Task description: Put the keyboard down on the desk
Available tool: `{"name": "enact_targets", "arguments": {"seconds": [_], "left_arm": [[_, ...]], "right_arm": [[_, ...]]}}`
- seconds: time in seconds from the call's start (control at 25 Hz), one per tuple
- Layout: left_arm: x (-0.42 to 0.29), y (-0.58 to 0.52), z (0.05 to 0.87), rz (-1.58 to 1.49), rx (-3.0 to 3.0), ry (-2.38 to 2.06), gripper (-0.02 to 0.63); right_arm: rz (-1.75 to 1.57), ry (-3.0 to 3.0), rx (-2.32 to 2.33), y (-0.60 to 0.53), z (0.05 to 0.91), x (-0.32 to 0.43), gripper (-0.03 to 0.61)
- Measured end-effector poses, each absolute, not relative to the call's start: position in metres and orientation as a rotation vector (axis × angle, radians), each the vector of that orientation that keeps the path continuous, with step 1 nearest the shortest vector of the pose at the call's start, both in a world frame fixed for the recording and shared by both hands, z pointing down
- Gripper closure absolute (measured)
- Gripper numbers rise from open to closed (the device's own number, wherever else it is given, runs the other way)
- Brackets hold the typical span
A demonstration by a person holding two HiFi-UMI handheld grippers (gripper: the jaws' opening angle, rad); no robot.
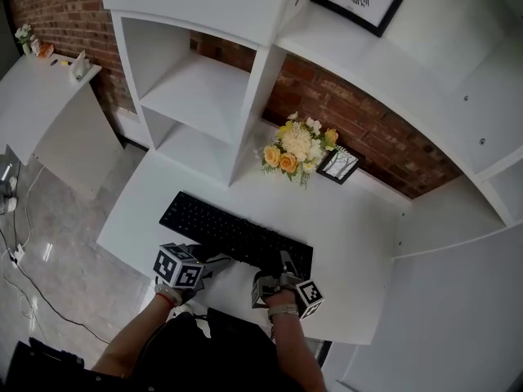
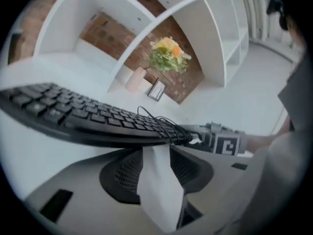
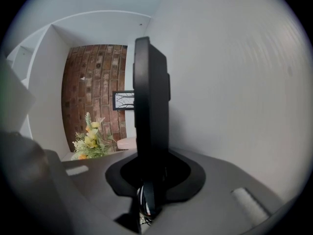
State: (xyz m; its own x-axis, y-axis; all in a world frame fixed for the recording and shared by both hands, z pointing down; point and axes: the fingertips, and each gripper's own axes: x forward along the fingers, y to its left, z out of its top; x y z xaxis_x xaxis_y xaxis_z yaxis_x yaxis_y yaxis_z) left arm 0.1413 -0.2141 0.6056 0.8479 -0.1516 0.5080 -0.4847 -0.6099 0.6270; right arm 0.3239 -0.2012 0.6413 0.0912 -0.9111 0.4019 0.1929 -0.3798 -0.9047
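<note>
Black flat keyboard (image 1: 233, 233) sits low over the white desk (image 1: 351, 219), near its front edge. The head view can't show whether it rests fully on the desk. Right gripper (image 1: 282, 266) is clamped on the keyboard's right end. Its own view shows the keyboard edge-on as a dark slab (image 3: 150, 106) between the jaws, with the pads hidden behind it. Left gripper (image 1: 203, 261) is at the near left edge, jaws apart and gripping nothing. Only one white finger (image 2: 159, 180) is clear, its tip just under the keyboard's front edge (image 2: 88, 126). Thin black cable (image 2: 157, 117) loops at the far end, end unseen. Yellow-and-white flower bunch (image 1: 298, 147) is blurred.
</note>
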Motion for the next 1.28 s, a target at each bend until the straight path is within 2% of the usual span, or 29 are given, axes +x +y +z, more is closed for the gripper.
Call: {"name": "enact_targets", "arguments": {"seconds": [0.04, 0.2, 0.32, 0.64, 0.84, 1.0, 1.28], "left_arm": [[0.14, -0.214, 0.608, 0.588, 2.253, -0.49, 0.456], [0.134, -0.22, 0.615, 0.621, 2.275, -0.597, 0.58], [0.13, -0.22, 0.616, 0.611, 2.254, -0.634, 0.617], [0.131, -0.218, 0.618, 0.581, 2.194, -0.613, 0.621], [0.131, -0.22, 0.616, 0.56, 2.172, -0.616, 0.621], [0.131, -0.221, 0.616, 0.545, 2.151, -0.619, 0.621], [0.129, -0.222, 0.616, 0.551, 2.147, -0.601, 0.623]], "right_arm": [[-1.471, 0.769, -1.419, -0.201, 0.641, 0.324, 0.511], [-1.475, 0.79, -1.417, -0.203, 0.642, 0.325, 0.511], [-1.478, 0.83, -1.414, -0.204, 0.641, 0.323, 0.509], [-1.541, 0.983, -1.425, -0.206, 0.637, 0.323, 0.498], [-1.594, 1.193, -1.439, -0.206, 0.625, 0.311, 0.434], [-1.633, 1.401, -1.427, -0.197, 0.615, 0.299, 0.407], [-1.658, 1.695, -1.402, -0.178, 0.605, 0.279, 0.4]]}}
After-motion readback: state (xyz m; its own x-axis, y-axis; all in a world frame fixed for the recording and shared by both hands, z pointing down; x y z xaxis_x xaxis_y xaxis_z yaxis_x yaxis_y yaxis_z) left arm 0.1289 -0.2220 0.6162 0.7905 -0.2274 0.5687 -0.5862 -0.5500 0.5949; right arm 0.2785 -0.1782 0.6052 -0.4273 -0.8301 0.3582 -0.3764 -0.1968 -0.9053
